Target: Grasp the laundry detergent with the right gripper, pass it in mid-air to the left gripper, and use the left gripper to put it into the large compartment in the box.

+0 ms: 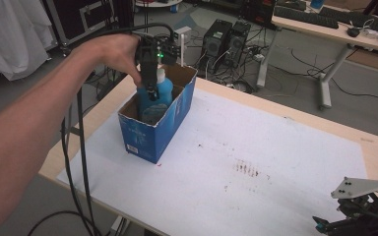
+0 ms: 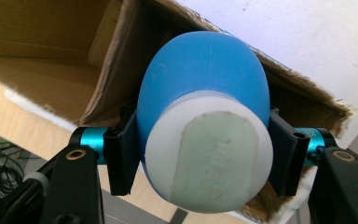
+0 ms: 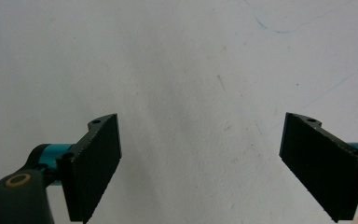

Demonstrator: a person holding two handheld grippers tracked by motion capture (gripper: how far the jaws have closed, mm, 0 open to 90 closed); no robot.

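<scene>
The left claw (image 2: pixel 200 156) grips the blue bottle (image 2: pixel 203 84) by its neck, partly inside the cardboard box (image 1: pixel 167 123). Transfer appears incomplete. The right claw (image 3: pixel 200 163), released, idles over the surface (image 3: pixel 191 60).

Camera positions: one fixed, two gripper-mounted.
High view: above the near edge, facing 12 o'clock and down over the bench (image 1: pixel 275 162). Left gripper view: very close over the blue bottle (image 2: pixel 200 88) and cardboard box (image 2: pixel 51 56), both shared with high view. Right gripper view: near the white bench sheet.
</scene>
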